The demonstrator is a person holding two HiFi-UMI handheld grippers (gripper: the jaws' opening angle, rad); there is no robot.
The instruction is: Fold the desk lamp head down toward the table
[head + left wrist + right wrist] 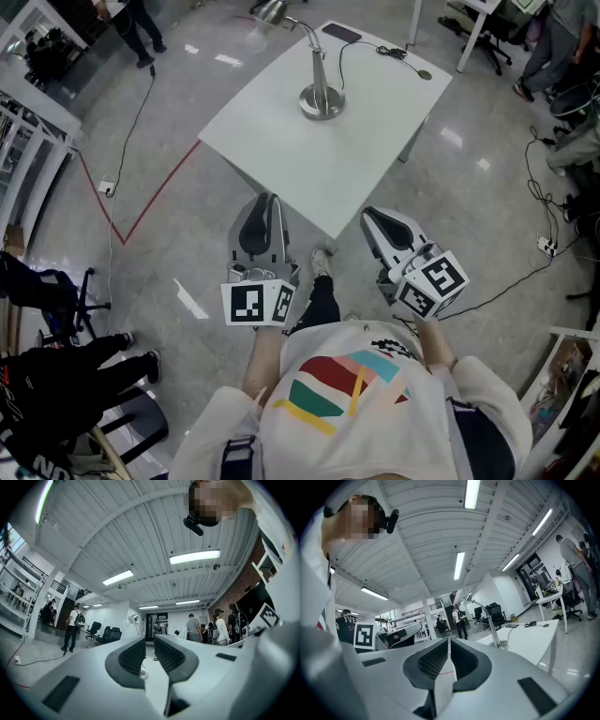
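Observation:
A silver desk lamp [320, 92] stands on the white table [300, 159], its round base near the middle and its bent neck rising to the head [272, 11] at the far side. Both grippers hover short of the table's near corner, apart from the lamp. My left gripper [267, 201] has its jaws a narrow gap apart with nothing between them. Through that gap in the left gripper view the lamp [135, 620] shows far ahead of the left gripper [150, 640]. My right gripper [368, 218] is shut and empty. The lamp [490, 623] stands right of the right gripper [450, 641].
A dark phone [340, 33] and a black cable [394, 52] lie at the table's far edge. Red tape [155, 197] marks the floor on the left. Cables and a power strip [547, 246] lie on the floor on the right. Office chairs and several people are farther off.

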